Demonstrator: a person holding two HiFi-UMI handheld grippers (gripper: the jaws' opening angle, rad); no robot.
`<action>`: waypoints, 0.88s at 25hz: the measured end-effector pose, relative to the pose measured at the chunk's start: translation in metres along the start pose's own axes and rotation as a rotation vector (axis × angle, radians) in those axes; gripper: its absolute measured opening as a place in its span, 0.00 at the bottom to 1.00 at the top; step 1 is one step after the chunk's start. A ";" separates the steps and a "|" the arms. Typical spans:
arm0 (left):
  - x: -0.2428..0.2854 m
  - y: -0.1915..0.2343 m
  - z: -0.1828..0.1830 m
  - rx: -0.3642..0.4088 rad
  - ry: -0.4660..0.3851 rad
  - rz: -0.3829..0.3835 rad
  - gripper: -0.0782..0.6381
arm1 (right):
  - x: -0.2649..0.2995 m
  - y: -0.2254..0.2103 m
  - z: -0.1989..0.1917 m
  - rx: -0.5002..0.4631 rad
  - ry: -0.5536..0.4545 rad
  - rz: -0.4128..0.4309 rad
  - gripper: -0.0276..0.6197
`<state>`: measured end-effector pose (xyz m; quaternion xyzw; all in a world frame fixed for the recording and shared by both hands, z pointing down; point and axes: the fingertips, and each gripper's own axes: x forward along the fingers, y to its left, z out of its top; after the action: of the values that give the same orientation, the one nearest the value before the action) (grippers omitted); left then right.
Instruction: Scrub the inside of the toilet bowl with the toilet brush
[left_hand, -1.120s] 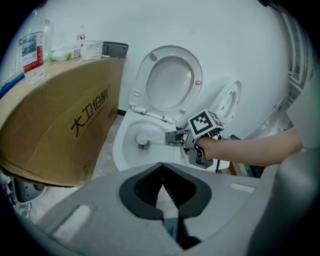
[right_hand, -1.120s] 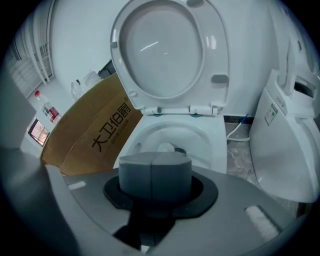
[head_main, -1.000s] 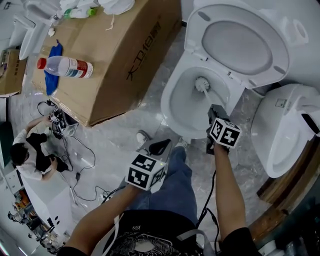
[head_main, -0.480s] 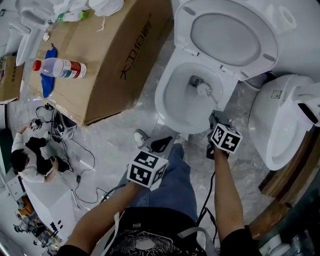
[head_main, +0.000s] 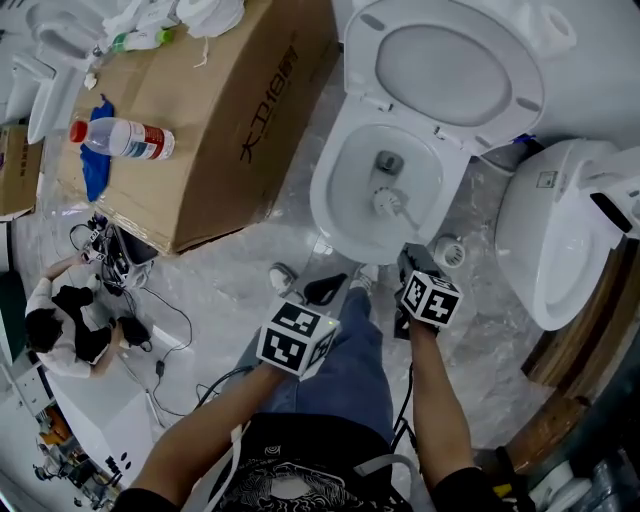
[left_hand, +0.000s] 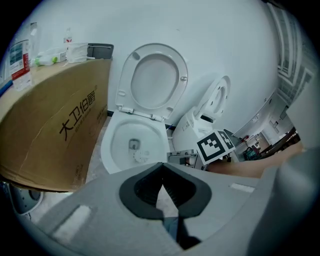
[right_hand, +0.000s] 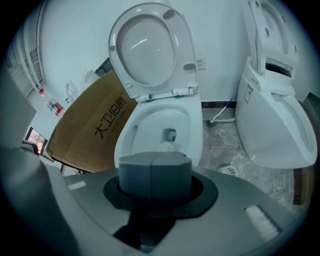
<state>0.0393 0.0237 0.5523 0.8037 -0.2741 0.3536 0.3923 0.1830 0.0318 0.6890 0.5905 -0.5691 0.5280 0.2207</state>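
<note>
A person stands over the open toilet bowl (head_main: 325, 205), the right gripper (head_main: 408, 256) clamped shut on the handle of the toilet brush (head_main: 385, 203). The brush's white head rests inside the bowl, just below the drain. The left gripper (head_main: 320, 292) hangs nearby, jaws closed and empty. A cardboard box (head_main: 230, 120) sits to the left.

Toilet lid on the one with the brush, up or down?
Up: the lid stands raised behind the bowl, whose inside shows with the toilet brush in it.
</note>
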 end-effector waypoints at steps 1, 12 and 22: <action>-0.002 0.003 -0.002 0.005 -0.001 0.007 0.10 | 0.001 0.006 -0.003 -0.001 0.005 0.007 0.28; -0.021 0.025 -0.015 -0.009 0.009 0.020 0.10 | 0.021 0.039 0.010 -0.023 -0.027 0.024 0.28; -0.005 0.037 -0.027 -0.034 0.013 0.020 0.11 | 0.056 0.005 0.028 -0.014 -0.045 -0.043 0.28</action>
<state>0.0002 0.0271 0.5764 0.7918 -0.2856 0.3582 0.4040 0.1772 -0.0188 0.7267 0.6125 -0.5650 0.5057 0.2233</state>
